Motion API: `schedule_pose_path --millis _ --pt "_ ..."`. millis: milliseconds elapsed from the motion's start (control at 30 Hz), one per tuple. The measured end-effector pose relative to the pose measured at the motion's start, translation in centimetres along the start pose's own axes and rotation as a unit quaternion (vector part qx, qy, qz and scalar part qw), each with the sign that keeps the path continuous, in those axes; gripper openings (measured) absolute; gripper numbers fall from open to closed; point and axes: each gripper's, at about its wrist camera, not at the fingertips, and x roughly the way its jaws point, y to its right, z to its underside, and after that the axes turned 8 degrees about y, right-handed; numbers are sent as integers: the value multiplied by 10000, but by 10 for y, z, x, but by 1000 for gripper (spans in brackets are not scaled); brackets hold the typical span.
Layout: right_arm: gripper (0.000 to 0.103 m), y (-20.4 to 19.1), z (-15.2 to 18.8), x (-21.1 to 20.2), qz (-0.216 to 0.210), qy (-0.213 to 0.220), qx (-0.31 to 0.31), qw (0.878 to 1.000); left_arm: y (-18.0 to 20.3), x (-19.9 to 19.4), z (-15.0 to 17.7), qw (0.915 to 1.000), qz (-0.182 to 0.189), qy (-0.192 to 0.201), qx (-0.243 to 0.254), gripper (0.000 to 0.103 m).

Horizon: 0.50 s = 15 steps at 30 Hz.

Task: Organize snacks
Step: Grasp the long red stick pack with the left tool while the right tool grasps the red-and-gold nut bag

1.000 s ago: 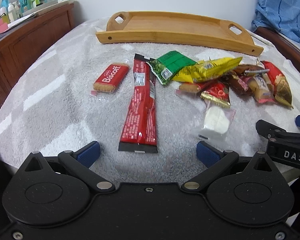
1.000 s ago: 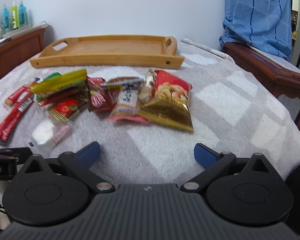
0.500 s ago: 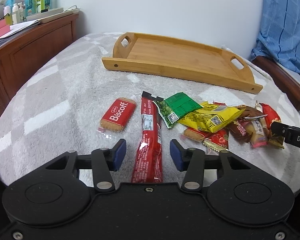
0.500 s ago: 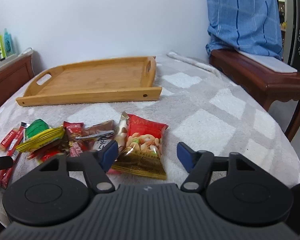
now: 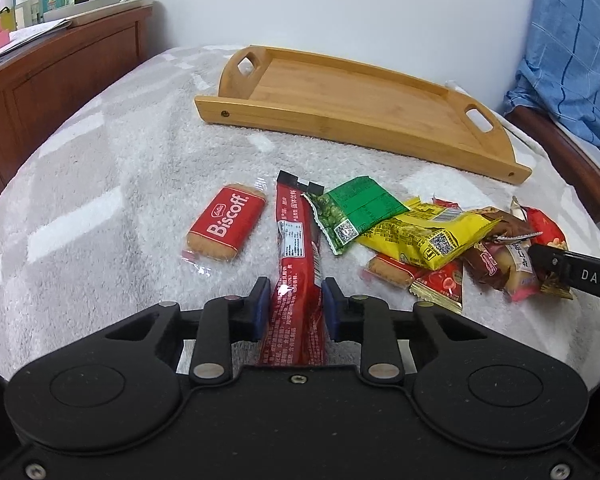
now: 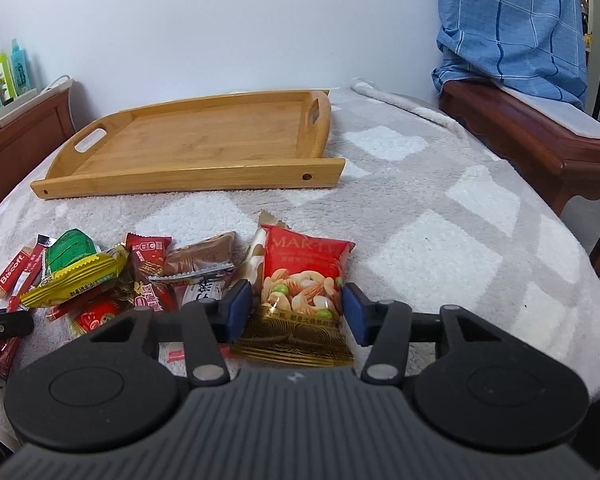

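Squeezing in from both sides, the left tool (image 5: pixel 293 309) has just been closing on the long red stick pack (image 5: pixel 296 264), and its blue pads now pinch the pack near its low end. The right tool (image 6: pixel 296 311) has also just been closing, with the red nut bag (image 6: pixel 302 292) between its pads; the left pad touches the bag, but I cannot tell if the right one does. Each tool takes the snack at its own end of the pile, so they do not bump. The other snacks (image 5: pixel 420 236) lie in a heap on the grey blanket (image 5: pixel 100 208). The wooden tray (image 6: pixel 204 148) sits empty just behind them, likely where the snacks should go
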Motion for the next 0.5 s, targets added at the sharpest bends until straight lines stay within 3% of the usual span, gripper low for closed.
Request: schedule_pose_path --millis 100,267,500 --pt "60 2 -1 7 -26 -127 46 9999 1 3 0 10000 18 -7 40 27" --pt "51 4 -3 9 -6 -144 199 9997 3 3 0 10000 15 6 96 25" --pt "50 3 -7 -3 -18 9 120 9999 2 -7 -6 9998 67 171 40 21"
